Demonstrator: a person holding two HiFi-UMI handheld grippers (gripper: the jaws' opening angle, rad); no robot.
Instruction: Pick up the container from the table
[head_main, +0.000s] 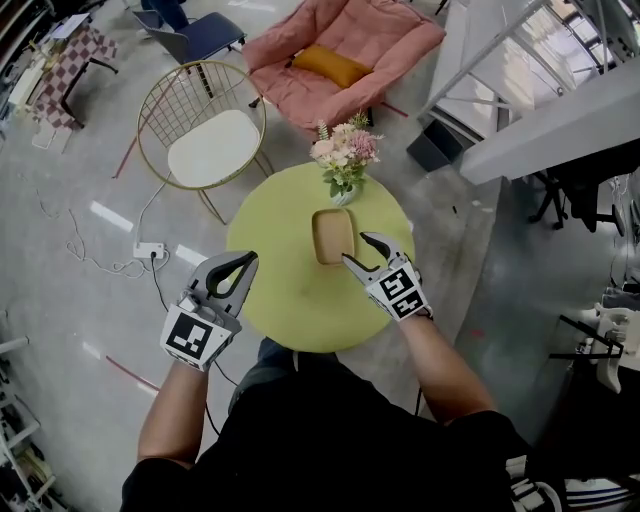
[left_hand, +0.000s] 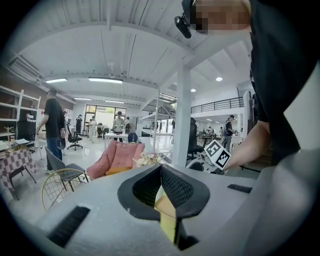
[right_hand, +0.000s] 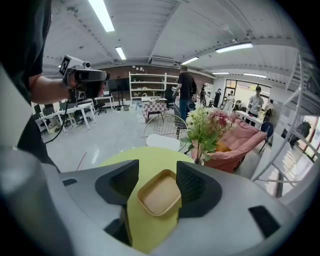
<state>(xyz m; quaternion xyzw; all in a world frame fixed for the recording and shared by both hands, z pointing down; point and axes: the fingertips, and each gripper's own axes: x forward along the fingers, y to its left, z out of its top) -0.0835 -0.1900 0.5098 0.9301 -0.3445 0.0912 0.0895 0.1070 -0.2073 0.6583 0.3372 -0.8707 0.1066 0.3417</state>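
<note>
Head view: a round yellow-green desk (head_main: 290, 300) stands on a grey floor. A vase of pink and cream flowers (head_main: 344, 160) sits at its 12 o'clock edge, just beyond the container (head_main: 332, 236). The container is a shallow tan tray with rounded corners near the desk's middle, and its whole inner floor is in sight. A gold wire chair (head_main: 205, 130) stands at 10 o'clock from the desk and a pink armchair (head_main: 345, 55) at 12 o'clock. The right gripper (head_main: 357, 250) hangs at the container's 5 o'clock with its jaws spread. The left gripper (head_main: 248, 260) is at 8 o'clock, over the desk's rim.

Left gripper view: the left gripper (left_hand: 161, 167) has its jaw tips together on nothing, and only a sliver of desk shows under them. The armchair (left_hand: 117, 157) lies beyond at 10 o'clock.

Right gripper view: the right gripper (right_hand: 157, 166) is wide apart and the container (right_hand: 159, 192) lies framed between its jaws, with neither pad pressing it. The flowers (right_hand: 207, 127) rise at 1 o'clock, close behind the tray. The left gripper (right_hand: 82, 75) shows at 10 o'clock.
</note>
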